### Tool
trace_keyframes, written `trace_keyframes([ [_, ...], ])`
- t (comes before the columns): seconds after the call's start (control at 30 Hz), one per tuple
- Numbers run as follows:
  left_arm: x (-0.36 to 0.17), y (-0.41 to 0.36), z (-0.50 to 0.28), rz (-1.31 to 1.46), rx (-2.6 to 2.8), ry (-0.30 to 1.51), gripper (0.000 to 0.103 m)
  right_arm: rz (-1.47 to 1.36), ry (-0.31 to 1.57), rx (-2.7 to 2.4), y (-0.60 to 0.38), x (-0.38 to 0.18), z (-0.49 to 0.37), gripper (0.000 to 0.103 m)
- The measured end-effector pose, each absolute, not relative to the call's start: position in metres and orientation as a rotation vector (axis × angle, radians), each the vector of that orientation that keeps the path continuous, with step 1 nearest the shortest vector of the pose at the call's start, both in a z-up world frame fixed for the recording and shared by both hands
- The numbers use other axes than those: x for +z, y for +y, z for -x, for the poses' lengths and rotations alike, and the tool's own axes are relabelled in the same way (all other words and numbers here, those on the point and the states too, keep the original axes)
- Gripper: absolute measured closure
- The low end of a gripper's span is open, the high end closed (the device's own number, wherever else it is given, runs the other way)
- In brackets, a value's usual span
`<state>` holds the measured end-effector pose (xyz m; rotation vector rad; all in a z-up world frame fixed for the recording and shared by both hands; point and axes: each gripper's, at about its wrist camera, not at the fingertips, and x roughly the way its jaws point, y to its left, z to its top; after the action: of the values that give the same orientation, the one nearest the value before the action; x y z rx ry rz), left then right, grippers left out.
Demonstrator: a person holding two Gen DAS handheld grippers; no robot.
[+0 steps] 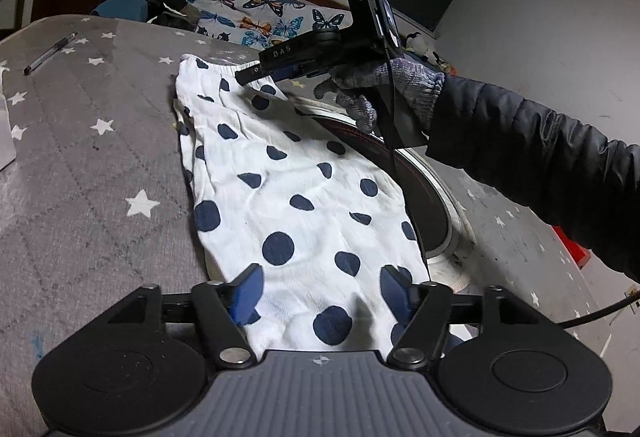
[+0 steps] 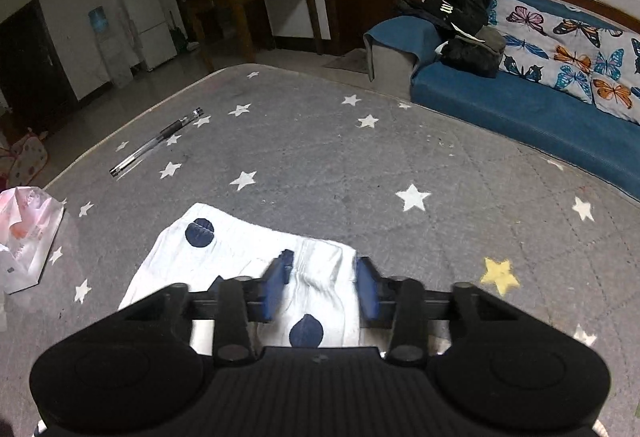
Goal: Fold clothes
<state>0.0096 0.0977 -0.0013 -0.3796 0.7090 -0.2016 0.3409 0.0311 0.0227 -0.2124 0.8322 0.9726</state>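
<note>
A white garment with dark blue dots (image 1: 296,197) lies flat on the grey star-patterned table cover (image 1: 88,141). My left gripper (image 1: 320,287) is open, its blue pads either side of the garment's near end, just above it. My right gripper (image 2: 322,279) is open over the garment's elastic waistband (image 2: 320,269). In the left wrist view the right gripper (image 1: 250,75) shows at the far end of the garment, held by a gloved hand (image 1: 372,89).
A pen (image 2: 158,141) lies on the cover at the far left. A plastic bag (image 2: 24,237) sits at the left edge. A round dark plate (image 1: 404,189) lies beside the garment. A blue sofa (image 2: 520,105) with butterfly cushions stands behind the table.
</note>
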Motion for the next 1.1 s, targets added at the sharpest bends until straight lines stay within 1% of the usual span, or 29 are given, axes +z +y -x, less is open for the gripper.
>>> trace_keyframes([
  [0.07,-0.001,0.098,-0.011,0.374,-0.189,0.706,0.026,0.183,0.835,0.977,0.029,0.026,-0.340,0.084],
  [0.23,-0.001,0.100,-0.011,0.379,-0.158,0.697,0.022,0.159,0.803,0.986,0.024,0.041,-0.330,0.086],
  [0.3,0.000,0.100,-0.009,0.379,-0.143,0.693,0.019,0.144,0.779,1.006,0.018,0.053,-0.323,0.086],
  [0.43,0.002,0.101,-0.005,0.377,-0.115,0.685,0.007,0.126,0.729,1.043,0.004,0.078,-0.303,0.086],
  [0.73,0.002,0.106,0.021,0.392,-0.023,0.685,0.007,0.113,0.646,1.139,-0.040,0.125,-0.236,0.086],
  [1.1,0.003,0.115,0.071,0.417,0.097,0.665,0.007,0.118,0.671,1.278,-0.099,0.136,-0.130,0.086],
])
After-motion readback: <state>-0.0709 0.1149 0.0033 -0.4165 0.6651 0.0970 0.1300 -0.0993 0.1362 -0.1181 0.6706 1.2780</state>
